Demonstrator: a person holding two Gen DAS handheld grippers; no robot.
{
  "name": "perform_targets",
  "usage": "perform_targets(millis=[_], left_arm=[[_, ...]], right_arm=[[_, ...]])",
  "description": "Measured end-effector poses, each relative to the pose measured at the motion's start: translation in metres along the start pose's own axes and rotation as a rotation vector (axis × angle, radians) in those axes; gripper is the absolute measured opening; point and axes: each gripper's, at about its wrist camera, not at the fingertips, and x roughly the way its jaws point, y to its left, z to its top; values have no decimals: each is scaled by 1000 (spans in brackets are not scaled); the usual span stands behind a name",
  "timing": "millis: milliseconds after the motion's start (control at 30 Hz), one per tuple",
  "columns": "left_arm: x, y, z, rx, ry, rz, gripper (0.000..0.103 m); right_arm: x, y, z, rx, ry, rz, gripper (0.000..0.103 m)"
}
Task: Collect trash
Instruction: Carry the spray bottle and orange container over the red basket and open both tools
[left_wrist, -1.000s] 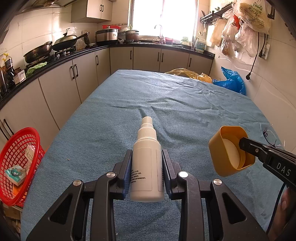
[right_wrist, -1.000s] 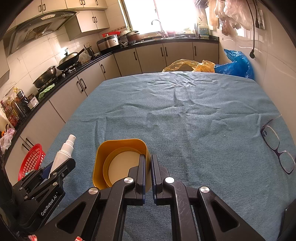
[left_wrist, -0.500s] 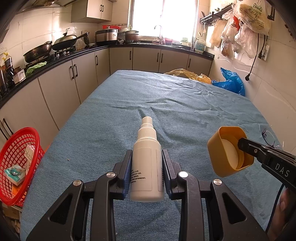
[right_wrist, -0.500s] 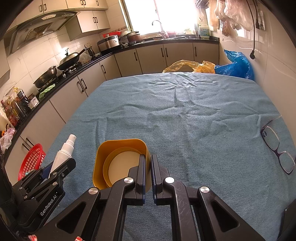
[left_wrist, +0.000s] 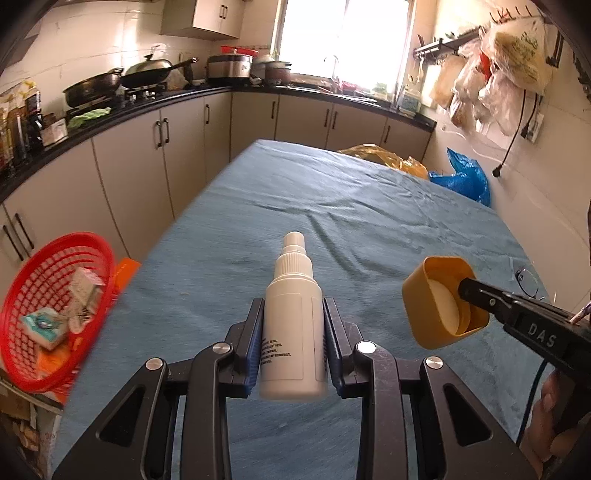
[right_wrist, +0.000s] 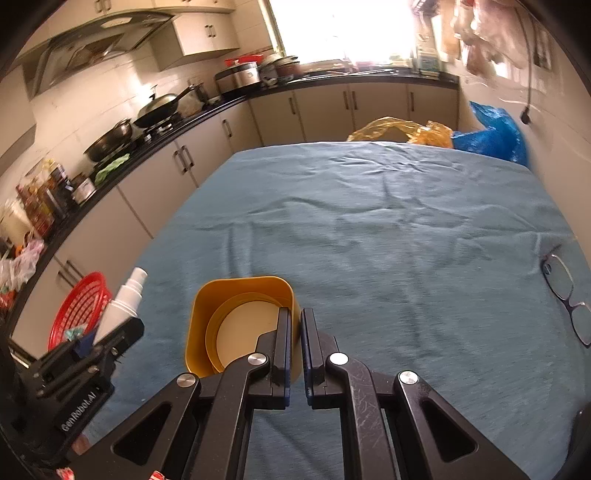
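Gripping the white spray bottle (left_wrist: 293, 325), the left tool (left_wrist: 293, 345) has swung leftward (red basket (left_wrist: 55, 310) now nearer). Right view: right tool (right_wrist: 293, 350) stays clamped on the yellow cap (right_wrist: 240, 321); glasses (right_wrist: 565, 291) lie far right on the table (right_wrist: 388, 229).

The right hand-held gripper (left_wrist: 467, 291) carries the white letters "DAS" on its black side. The left hand-held gripper (right_wrist: 110, 332) shows "GenRobot.AI" in white on its black body. The white spray bottle (left_wrist: 293, 325) has some lines of small dark print near its bottom, too small to read.
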Motion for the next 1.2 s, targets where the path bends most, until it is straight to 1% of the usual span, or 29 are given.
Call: perform_targets(millis=[133,233,467,700,800,867,900,933,967,1000,1033,1100,1167,1200], left_arm=[[-20,28,1,-40,-32,14,29],[-35,56,1,-82,-49,33,29],[-61,131,-4,-176,-72,105,29],[-63,205,-12,-265,-49,180,29],[-60,226,-16,-295,-40,196,29],[-56,237,-16,-306,-39,212,29],[-54,240,-17,-309,-35,220,34],[-51,243,-18,-307,-30,220,38],[-51,245,-19,-307,-30,221,51],[-52,247,-21,-314,-36,226,62],[-54,249,-24,-322,-47,233,65],[-61,245,-29,-321,-67,248,65],[-67,236,-32,-312,-85,266,65],[-71,230,-33,-308,-98,267,66]], right_arm=[[1,22,-1,-22,17,30,6],[5,48,-2,-51,30,61,6],[15,132,-1,-167,59,141,6],[37,217,7,-264,74,208,6],[53,248,8,-291,88,226,6],[66,264,11,-291,102,240,9],[72,271,12,-293,106,246,13],[79,278,13,-298,113,242,29],[85,282,13,-303,126,230,35],[89,282,12,-301,131,235,38],[88,279,10,-291,126,248,38],[81,272,9,-289,109,260,38],[70,261,7,-288,83,243,38],[61,252,5,-281,63,237,43]])
